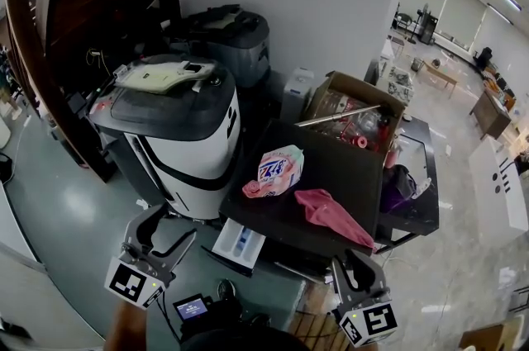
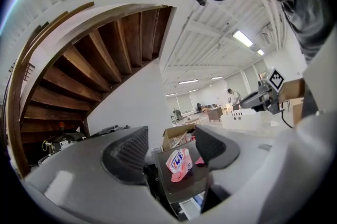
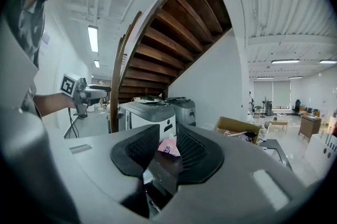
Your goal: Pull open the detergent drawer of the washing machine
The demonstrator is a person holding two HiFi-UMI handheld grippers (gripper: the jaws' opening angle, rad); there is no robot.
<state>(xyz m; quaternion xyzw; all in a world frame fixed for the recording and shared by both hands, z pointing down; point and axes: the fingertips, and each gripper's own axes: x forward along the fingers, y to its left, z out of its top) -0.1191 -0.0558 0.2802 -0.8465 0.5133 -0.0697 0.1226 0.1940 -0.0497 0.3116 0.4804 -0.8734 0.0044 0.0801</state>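
Note:
The washing machine (image 1: 331, 168) has a black top and stands in the middle of the head view. A pink detergent pouch (image 1: 277, 170) and a pink cloth (image 1: 331, 213) lie on it. Its white detergent drawer (image 1: 240, 242) sticks out of the front at the near left corner. My left gripper (image 1: 169, 230) hovers just left of the drawer, open and holding nothing. In the left gripper view the left gripper (image 2: 171, 146) frames the pouch (image 2: 180, 164) and the drawer (image 2: 192, 206) from a distance. My right gripper (image 1: 354, 258) is at the near right corner. The right gripper (image 3: 167, 146) is open with a narrow gap and apart from the machine.
A white and grey appliance (image 1: 178, 135) stands close on the left, with a dark bin (image 1: 235, 40) behind it. An open cardboard box (image 1: 355, 110) of clutter sits behind the washer. A low black cart (image 1: 417, 184) is on the right. A wooden staircase (image 2: 95, 65) curves overhead.

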